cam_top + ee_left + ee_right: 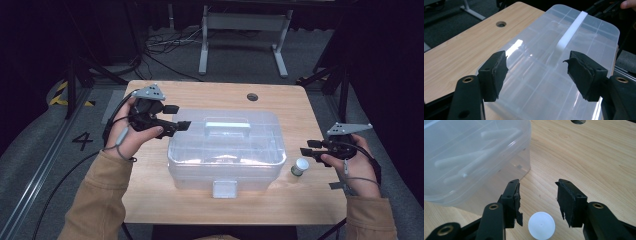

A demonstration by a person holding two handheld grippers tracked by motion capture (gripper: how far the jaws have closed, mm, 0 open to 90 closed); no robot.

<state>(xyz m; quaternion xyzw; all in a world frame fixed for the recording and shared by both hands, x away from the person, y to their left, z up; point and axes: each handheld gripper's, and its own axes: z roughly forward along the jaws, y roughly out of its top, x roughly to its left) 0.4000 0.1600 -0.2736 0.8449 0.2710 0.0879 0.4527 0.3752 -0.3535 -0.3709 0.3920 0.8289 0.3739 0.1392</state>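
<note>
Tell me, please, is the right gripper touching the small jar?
Apart: in the right gripper view the open right gripper hovers above the jar, wood visible between.

light wooden table [165, 197] with cable hole [252, 96], clear plastic box [227, 150], small white-capped jar [300, 166]

Box [227, 150] contents are blurring behind cloudy plastic, can't ID them. Small jar [300, 166] is showing too tiny in high view to read; in right gripper view its white cap [541, 224] is getting cut off by bottom edge.
</note>
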